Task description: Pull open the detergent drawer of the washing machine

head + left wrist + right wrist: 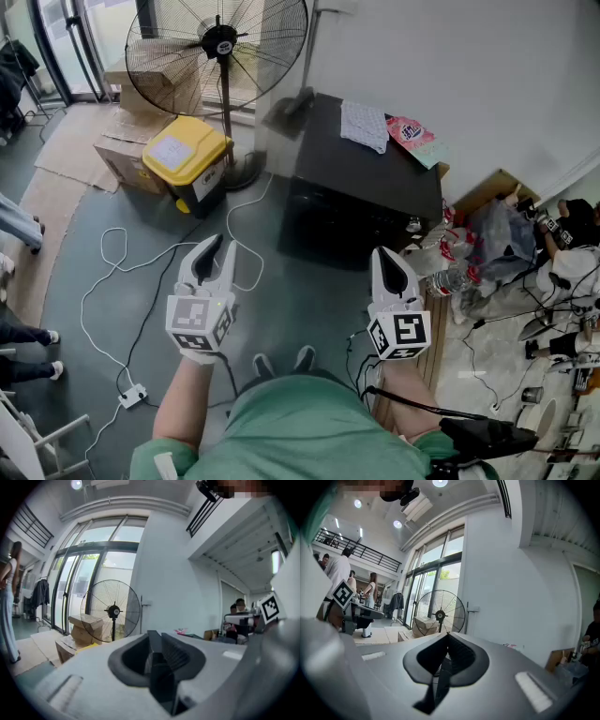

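Standing back from the dark box [366,178] by the wall, maybe the washing machine, the person holds the left gripper [212,246] and right gripper [386,258] squeezed shut on nothing. Its drawer does not show. It is likely light, stiff plastic; grab its front lip.

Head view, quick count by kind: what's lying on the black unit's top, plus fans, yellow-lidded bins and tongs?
White cloth: 1
Pink packet: 1
Standing fan: 1
Yellow-lidded bin: 1
Tongs: 2 (left tongs, right tongs, both shut, empty)
Total: 6
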